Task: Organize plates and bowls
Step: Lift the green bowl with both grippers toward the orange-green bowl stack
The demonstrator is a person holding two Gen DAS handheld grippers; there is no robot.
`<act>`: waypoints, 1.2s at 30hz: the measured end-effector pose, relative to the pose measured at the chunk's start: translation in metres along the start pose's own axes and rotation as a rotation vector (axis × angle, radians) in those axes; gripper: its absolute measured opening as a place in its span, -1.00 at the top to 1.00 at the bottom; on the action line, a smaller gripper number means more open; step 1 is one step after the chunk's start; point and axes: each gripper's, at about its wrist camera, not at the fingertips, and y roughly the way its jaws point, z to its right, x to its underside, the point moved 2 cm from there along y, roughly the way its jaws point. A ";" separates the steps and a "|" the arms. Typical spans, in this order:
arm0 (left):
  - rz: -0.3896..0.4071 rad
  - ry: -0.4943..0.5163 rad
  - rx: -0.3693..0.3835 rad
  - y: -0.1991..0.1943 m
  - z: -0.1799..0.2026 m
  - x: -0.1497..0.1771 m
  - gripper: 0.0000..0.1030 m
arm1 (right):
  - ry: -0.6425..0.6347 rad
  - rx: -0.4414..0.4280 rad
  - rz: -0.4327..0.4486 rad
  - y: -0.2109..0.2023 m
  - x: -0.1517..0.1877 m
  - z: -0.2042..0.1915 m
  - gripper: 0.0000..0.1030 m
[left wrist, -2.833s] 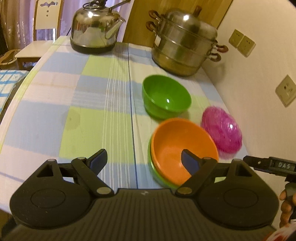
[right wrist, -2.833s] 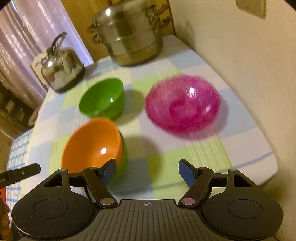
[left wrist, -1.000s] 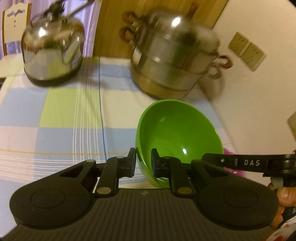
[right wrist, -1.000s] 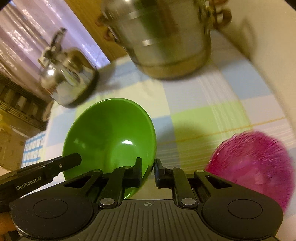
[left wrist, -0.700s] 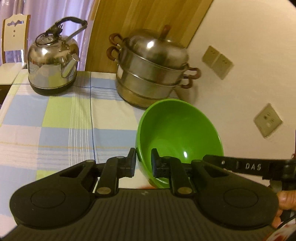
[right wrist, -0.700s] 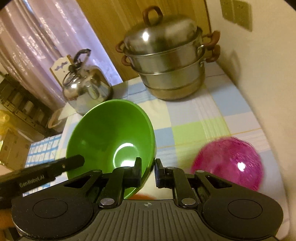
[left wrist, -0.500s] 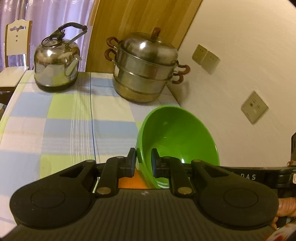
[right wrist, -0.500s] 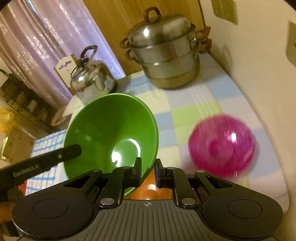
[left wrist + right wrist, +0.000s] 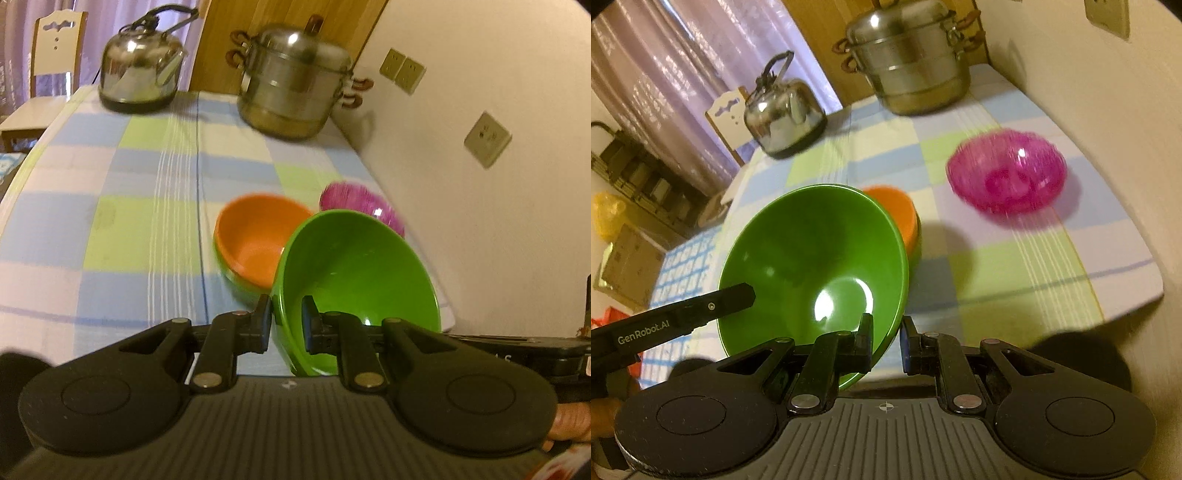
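Note:
A green bowl (image 9: 354, 273) hangs in the air, tilted, held from two sides. My left gripper (image 9: 286, 325) is shut on its left rim. My right gripper (image 9: 886, 339) is shut on its right rim, and the bowl fills the lower left of the right wrist view (image 9: 812, 266). Below and beyond it an orange bowl (image 9: 258, 236) sits nested in another green bowl on the table; the orange bowl shows partly behind the held bowl in the right wrist view (image 9: 897, 210). A pink translucent bowl (image 9: 1008, 173) stands on the cloth near the wall, also in the left wrist view (image 9: 354, 199).
A checked tablecloth (image 9: 122, 221) covers the table. A steel kettle (image 9: 140, 70) and a stacked steel steamer pot (image 9: 291, 85) stand at the far end. A wall with sockets (image 9: 487, 138) runs along the right. A chair (image 9: 48, 74) stands far left.
Both grippers closed on the green bowl's rim, lifted it off the table and carried it back toward the near edge, over the orange bowl stack.

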 end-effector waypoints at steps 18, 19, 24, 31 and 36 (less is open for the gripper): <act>-0.098 -0.040 -0.044 0.005 -0.023 0.061 0.72 | -0.001 0.015 -0.144 0.030 0.059 0.008 0.73; -0.098 -0.040 -0.044 0.006 -0.023 0.061 0.72 | -0.002 0.016 -0.144 0.031 0.059 0.008 0.73; -0.107 -0.043 -0.042 0.009 -0.023 0.061 0.72 | 0.007 0.017 -0.145 0.032 0.059 0.007 0.72; -0.098 -0.062 -0.031 0.009 -0.025 0.057 0.72 | 0.017 0.014 -0.140 0.029 0.054 0.007 0.72; -0.069 -0.066 -0.014 0.007 -0.023 0.040 0.72 | 0.019 0.010 -0.111 0.021 0.038 0.004 0.72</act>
